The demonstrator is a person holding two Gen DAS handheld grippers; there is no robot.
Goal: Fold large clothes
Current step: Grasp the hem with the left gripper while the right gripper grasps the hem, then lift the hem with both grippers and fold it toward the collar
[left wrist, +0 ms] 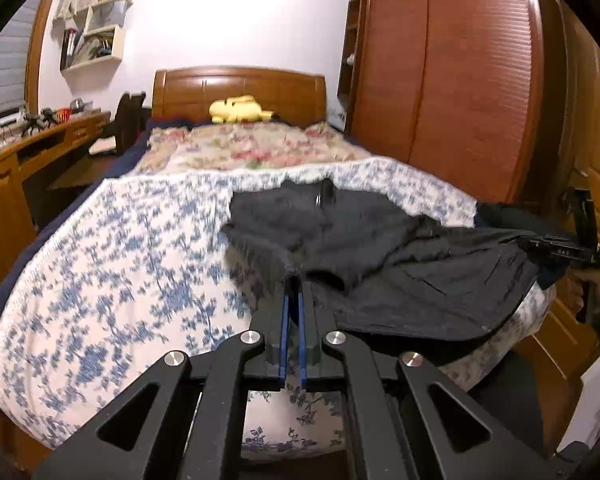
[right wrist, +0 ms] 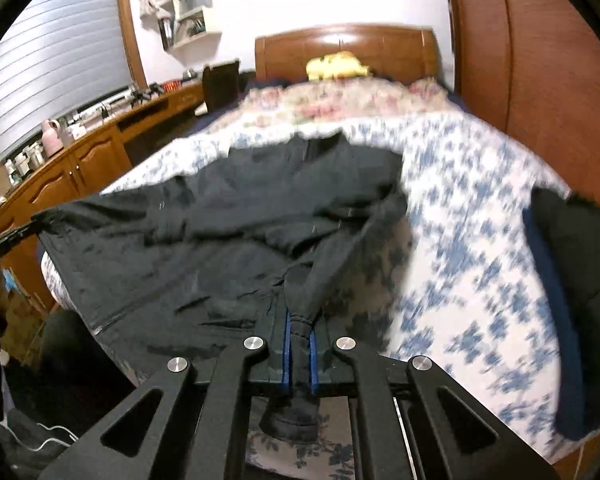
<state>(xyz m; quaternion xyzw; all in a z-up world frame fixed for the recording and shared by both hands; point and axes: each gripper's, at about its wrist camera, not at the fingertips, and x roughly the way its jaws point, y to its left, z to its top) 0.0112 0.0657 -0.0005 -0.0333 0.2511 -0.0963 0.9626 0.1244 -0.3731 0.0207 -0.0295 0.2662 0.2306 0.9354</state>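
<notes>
Up close in the left wrist view: left gripper [left wrist: 294,276] pinched tight on a fuzzy edge of the black jacket [left wrist: 380,248], blue pads nearly together. Across at the right edge there, right gripper [left wrist: 556,250] clamped on the jacket's other end, a hand [left wrist: 588,292] wrapped round its handle. Only in the right wrist view: right gripper [right wrist: 300,320] squeezed shut on a bunched fold of jacket [right wrist: 228,232], a cuff dangling below the jaws. Left gripper barely visible at that picture's left edge. Jacket stretched between both, sagging across the foot of the blue-flowered bedspread [left wrist: 120,264]. Further back, pink floral quilt [left wrist: 252,148], yellow plush toy [left wrist: 240,110], wooden headboard [left wrist: 240,88]. Desk [right wrist: 100,148] and window blind [right wrist: 56,48] clearer from the right; wardrobe doors [left wrist: 452,80] from the left.
</notes>
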